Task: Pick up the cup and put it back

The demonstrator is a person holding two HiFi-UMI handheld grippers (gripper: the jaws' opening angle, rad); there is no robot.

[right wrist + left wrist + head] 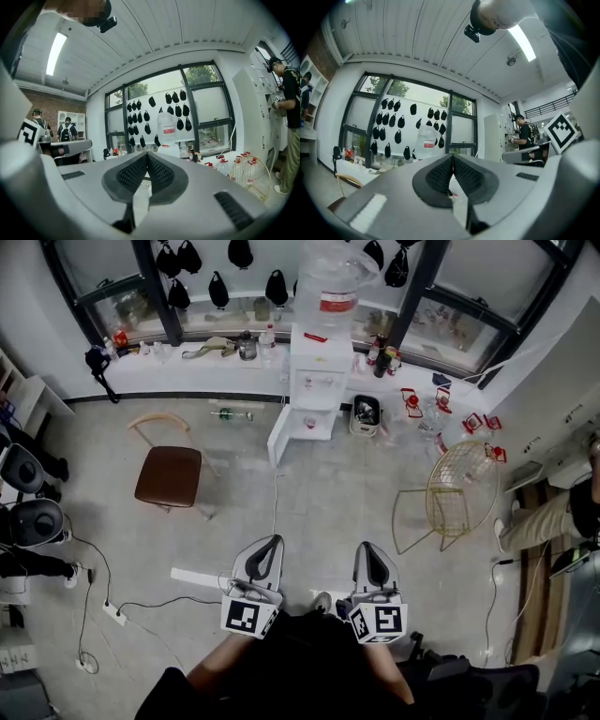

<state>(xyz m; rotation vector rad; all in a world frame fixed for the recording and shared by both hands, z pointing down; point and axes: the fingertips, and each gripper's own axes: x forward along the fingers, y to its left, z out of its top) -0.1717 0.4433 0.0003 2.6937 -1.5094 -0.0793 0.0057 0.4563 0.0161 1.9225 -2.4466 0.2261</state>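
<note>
I cannot make out a cup for certain in any view; a small red item (310, 424) sits on the lower shelf of the white water dispenser (317, 381). Both grippers are held low in front of the person, far from the dispenser. My left gripper (272, 546) is shut, its black pads meeting at the tip (453, 157) with nothing between them. My right gripper (367, 549) is shut too, pads together (147, 154) and empty. Both point toward the dispenser, whose big bottle (168, 125) stands ahead against the window.
A brown wooden chair (169, 474) stands left of the path, a gold wire chair (461, 487) to the right. Cables and a power strip (113, 613) lie on the floor at left. Bottles and jugs (441, 418) cluster by the window sill. A person (289, 112) stands at far right.
</note>
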